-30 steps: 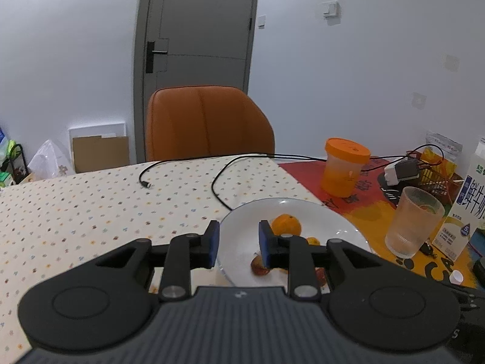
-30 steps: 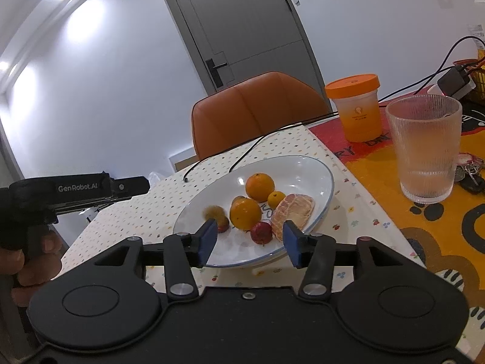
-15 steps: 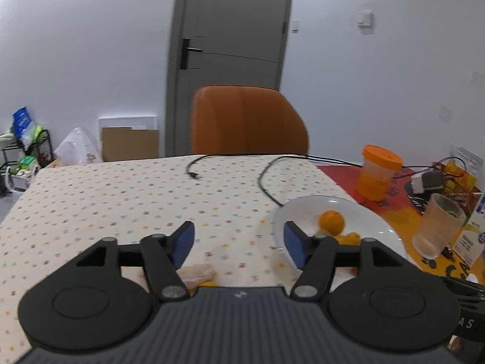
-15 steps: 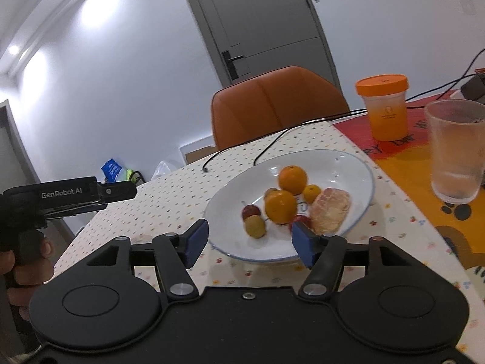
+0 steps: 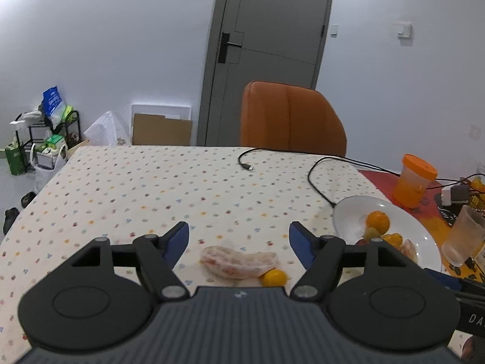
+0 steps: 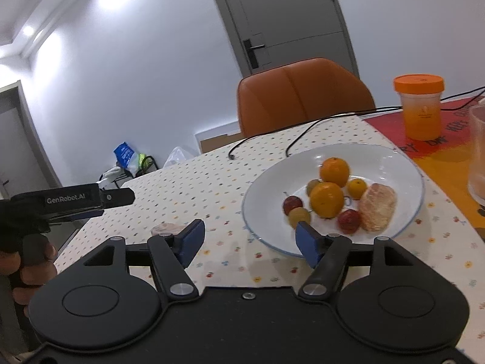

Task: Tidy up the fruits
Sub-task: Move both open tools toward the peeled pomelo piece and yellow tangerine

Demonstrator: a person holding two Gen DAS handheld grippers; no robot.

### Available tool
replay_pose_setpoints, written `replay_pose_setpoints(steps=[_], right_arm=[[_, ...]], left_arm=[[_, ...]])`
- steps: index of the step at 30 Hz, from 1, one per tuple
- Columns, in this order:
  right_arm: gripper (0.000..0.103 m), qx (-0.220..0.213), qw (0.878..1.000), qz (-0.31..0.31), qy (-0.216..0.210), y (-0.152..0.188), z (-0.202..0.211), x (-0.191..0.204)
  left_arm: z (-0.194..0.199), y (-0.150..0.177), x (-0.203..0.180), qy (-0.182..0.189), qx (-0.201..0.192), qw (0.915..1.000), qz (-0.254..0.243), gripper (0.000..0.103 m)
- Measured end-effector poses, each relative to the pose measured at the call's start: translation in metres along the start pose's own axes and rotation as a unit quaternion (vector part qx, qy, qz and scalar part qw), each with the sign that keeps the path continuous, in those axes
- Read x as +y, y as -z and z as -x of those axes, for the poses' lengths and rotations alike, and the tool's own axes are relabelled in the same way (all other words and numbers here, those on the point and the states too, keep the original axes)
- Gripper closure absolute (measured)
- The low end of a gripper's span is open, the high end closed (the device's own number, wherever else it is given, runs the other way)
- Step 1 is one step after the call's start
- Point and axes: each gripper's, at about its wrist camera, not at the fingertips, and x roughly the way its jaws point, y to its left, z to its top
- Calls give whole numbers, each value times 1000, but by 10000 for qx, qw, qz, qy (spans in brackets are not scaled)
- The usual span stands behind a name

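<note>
**A:** Start at the left. What does the left wrist camera give you?

**B:** The left gripper [image 5: 239, 239] hangs over the dotted tablecloth [image 5: 151, 188], jaws spread wide with nothing between them. Just ahead lies a peeled pomelo segment [image 5: 239, 262] on the cloth, a small kumquat [image 5: 274, 277] touching its right end. Farther right, the white plate [image 5: 348, 212] shows only partly, its fruit half hidden behind the gripper's right finger.

**A:** And the right wrist camera?

**B:** At its left edge a hand [image 6: 27, 264] holds the left gripper's handle. The pomelo segment [image 6: 166, 228] on the cloth is only a pale sliver behind the right gripper's left finger, and the kumquat cannot be seen. The right gripper [image 6: 248, 238] is also wide open and empty, low over the cloth at the plate's [image 6: 394, 163] near rim. Here the plate's load is plain: two oranges [image 6: 327, 199], a small kumquat, a second peeled pomelo piece [image 6: 377, 210], and red and greenish small fruits [image 6: 292, 204].

**A:** Further right?

**B:** An orange-lidded cup [image 6: 419, 109] on a red mat, then a frosted glass [image 6: 479, 151] at the edge.
</note>
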Motion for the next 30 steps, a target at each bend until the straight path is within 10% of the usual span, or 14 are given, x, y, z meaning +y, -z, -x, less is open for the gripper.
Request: replay_pose_setpoints(steps=[21, 30], right_arm=[[37, 560, 9961, 641, -249, 2, -55, 44], [7, 755, 9917, 1013, -253, 4, -77, 60]], left_arm=[[-16, 17, 34, -358, 268, 9989, 169, 6], [-24, 24, 45, -336, 497, 9980, 220, 0]])
